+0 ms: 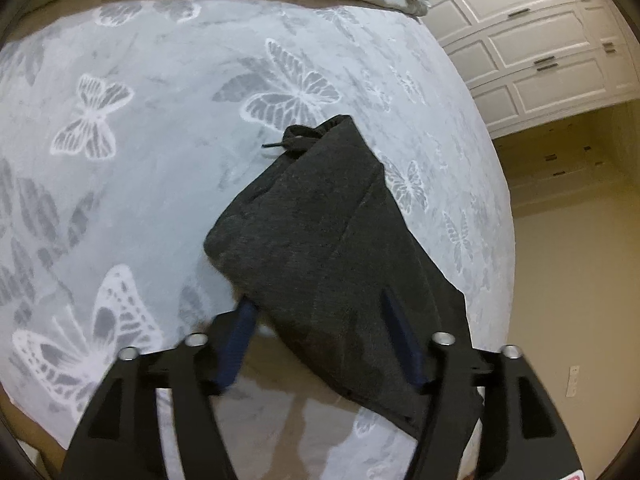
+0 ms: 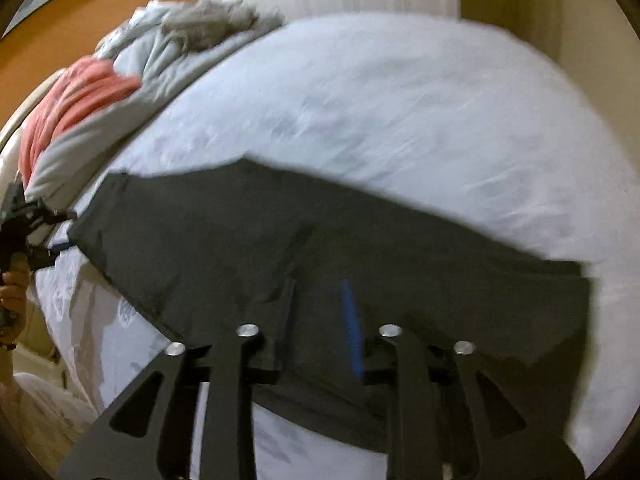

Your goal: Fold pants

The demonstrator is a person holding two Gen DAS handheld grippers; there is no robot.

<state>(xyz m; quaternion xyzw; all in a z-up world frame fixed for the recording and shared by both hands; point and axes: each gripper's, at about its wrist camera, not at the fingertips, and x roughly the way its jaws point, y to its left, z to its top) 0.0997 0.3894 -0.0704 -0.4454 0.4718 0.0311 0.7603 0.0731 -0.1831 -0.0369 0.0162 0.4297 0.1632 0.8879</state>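
Observation:
Dark grey pants point(image 1: 320, 232) lie on a pale blue butterfly-print blanket point(image 1: 140, 128), waistband and drawstring point(image 1: 296, 140) at the far end. My left gripper point(image 1: 320, 312) is open, its blue-padded fingers point(image 1: 240, 340) wide apart; the near edge of the pants drapes over the gap and hides the right pad's tip. In the right wrist view the pants point(image 2: 260, 232) stretch across the bed. My right gripper point(image 2: 320, 312) is open, its fingers point(image 2: 352, 328) over the near hem. The left gripper point(image 2: 28, 224) shows at the pants' far left end.
The bed's right edge drops to a beige floor point(image 1: 568, 264), with white panelled cabinets point(image 1: 532, 40) beyond. Rumpled grey bedding point(image 2: 208, 24) and a pink cloth point(image 2: 76, 96) are heaped at the head of the bed. The person's hand point(image 2: 12, 292) is at the left.

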